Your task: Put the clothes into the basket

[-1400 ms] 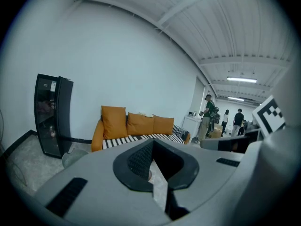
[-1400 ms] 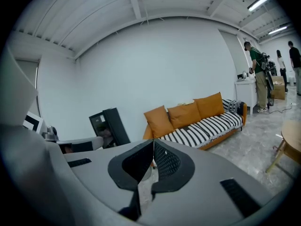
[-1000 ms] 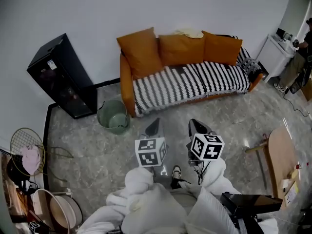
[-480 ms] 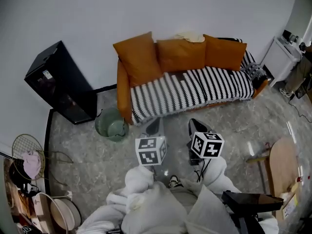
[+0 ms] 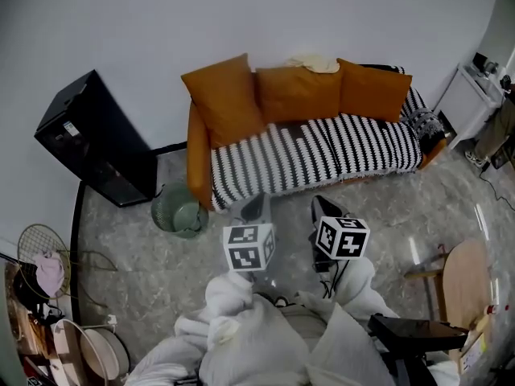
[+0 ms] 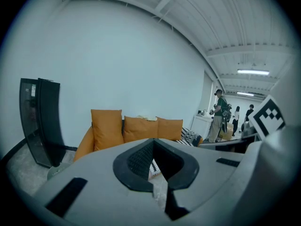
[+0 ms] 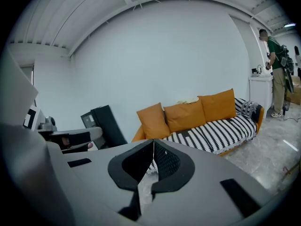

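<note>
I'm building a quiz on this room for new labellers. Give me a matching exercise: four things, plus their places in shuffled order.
Things
1. round green basket
2. pale crumpled cloth
3. black-and-white striped blanket
4. tall black cabinet

Places
A. spread over the seat of the orange sofa
B. on top of the sofa's backrest
C. against the white wall
D. on the grey floor by the sofa's left armrest, as the head view shows it

Pairs: 1-D, 2-B, 3-A, 4-C

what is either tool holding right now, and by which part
Nothing is held. The left tool and the right tool each have their jaws closed together with nothing between them, facing the sofa.
</note>
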`<act>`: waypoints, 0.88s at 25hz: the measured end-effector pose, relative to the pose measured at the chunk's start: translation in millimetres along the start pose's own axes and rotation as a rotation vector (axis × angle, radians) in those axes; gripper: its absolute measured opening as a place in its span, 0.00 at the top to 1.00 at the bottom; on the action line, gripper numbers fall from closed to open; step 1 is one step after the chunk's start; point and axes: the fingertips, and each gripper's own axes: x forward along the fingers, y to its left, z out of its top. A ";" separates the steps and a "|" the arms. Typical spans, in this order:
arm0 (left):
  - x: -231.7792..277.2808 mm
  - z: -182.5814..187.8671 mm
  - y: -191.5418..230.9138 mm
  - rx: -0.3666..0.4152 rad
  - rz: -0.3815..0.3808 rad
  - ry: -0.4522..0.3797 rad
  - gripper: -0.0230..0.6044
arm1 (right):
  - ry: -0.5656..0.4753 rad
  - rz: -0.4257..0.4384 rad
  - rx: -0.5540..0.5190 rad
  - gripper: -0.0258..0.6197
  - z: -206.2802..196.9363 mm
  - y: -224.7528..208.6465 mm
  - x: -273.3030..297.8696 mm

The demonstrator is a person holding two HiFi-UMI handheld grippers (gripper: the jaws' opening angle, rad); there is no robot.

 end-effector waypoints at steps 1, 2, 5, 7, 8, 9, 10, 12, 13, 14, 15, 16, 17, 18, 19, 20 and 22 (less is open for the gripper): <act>3.4 0.8 -0.3 0.001 0.000 0.004 0.96 | 0.003 -0.002 0.000 0.92 1.9 -2.8 2.0; 6.7 1.7 -0.4 0.001 0.000 0.007 0.97 | 0.005 -0.005 0.000 0.92 3.5 -5.5 3.9; 16.7 4.9 0.6 -0.001 -0.003 0.014 0.96 | 0.014 -0.011 0.008 0.92 5.5 -12.3 10.8; 23.5 6.1 1.1 0.000 -0.010 0.021 0.96 | 0.024 -0.018 0.015 0.92 5.2 -16.1 15.5; 27.3 6.4 1.5 0.002 -0.013 0.026 0.96 | 0.029 -0.021 0.018 0.92 5.1 -18.2 18.4; 31.8 6.7 2.3 0.002 -0.016 0.030 0.96 | 0.034 -0.025 0.021 0.92 5.2 -20.7 21.8; 37.1 6.9 3.2 0.002 -0.017 0.033 0.96 | 0.038 -0.027 0.023 0.92 5.7 -23.7 25.8; 50.4 6.6 5.3 -0.001 -0.018 0.039 0.96 | 0.044 -0.034 0.027 0.92 7.6 -31.3 35.1; 58.1 6.4 6.8 0.000 -0.019 0.042 0.97 | 0.045 -0.038 0.029 0.92 9.2 -35.4 40.6; 66.2 6.6 8.7 0.000 -0.020 0.044 0.96 | 0.045 -0.043 0.030 0.92 11.6 -39.0 46.8; 74.7 7.4 11.0 -0.001 -0.024 0.045 0.96 | 0.045 -0.047 0.030 0.92 14.8 -42.2 53.8; 83.3 8.8 13.7 -0.003 -0.028 0.045 0.96 | 0.044 -0.049 0.027 0.92 18.8 -44.7 61.5; 92.1 11.2 16.9 -0.008 -0.031 0.043 0.96 | 0.043 -0.050 0.023 0.92 23.5 -46.7 69.8; 101.0 14.4 20.5 -0.013 -0.033 0.042 0.96 | 0.042 -0.050 0.017 0.92 28.8 -48.2 78.2; 110.0 18.8 24.4 -0.017 -0.034 0.039 0.96 | 0.041 -0.050 0.012 0.92 34.8 -49.9 86.7; 119.3 24.9 28.3 -0.020 -0.034 0.035 0.96 | 0.040 -0.051 0.007 0.92 41.9 -51.8 95.4; 139.1 41.8 36.7 -0.022 -0.034 0.024 0.96 | 0.038 -0.054 0.000 0.92 60.0 -55.8 114.6</act>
